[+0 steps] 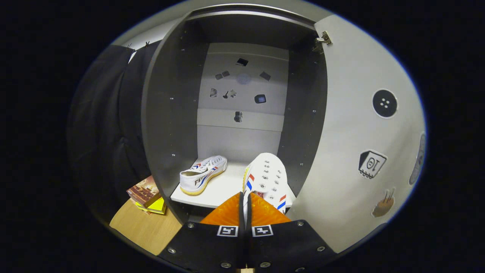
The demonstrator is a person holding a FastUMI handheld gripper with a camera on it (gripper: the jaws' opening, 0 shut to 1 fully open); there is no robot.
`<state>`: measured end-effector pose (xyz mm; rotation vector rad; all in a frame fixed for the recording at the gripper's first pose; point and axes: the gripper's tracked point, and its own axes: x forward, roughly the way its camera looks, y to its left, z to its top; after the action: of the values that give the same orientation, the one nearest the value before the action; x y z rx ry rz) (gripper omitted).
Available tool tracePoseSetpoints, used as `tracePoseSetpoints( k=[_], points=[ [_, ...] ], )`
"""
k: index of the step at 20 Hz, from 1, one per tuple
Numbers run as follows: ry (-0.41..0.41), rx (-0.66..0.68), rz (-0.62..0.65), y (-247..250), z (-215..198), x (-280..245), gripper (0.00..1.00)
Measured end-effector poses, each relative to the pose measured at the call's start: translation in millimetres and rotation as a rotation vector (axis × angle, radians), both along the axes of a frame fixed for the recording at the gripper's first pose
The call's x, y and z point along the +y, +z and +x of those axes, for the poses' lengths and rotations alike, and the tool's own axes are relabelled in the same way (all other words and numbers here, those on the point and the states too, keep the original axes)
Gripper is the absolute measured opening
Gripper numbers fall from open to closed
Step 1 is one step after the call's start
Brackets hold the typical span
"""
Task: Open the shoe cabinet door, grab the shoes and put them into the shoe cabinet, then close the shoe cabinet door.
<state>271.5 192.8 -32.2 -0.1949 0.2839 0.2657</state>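
The shoe cabinet (166,113) stands open, its door (360,151) swung out to the right of my fingers. On the white bottom shelf (227,187) a white sneaker (201,174) with red and blue stripes rests on the left side. My gripper (245,206) is shut on the second white sneaker (267,178), pinching its heel rim between both fingers. That sneaker points into the cabinet over the right part of the shelf, toe forward. Whether its sole touches the shelf is hidden.
Stickers dot the cabinet's back panel (242,87) and the inside of the door. A small stack of books (146,195) lies on the wooden floor (144,227) left of the cabinet, against the dark cloth wall. A hinge (324,38) sits at the door's top.
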Motion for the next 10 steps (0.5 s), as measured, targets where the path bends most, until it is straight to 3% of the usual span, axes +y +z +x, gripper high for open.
tracePoseSetpoints(
  k=[10],
  points=[
    [-0.005,0.021,-0.059,-36,133,23,0.0]
  ],
)
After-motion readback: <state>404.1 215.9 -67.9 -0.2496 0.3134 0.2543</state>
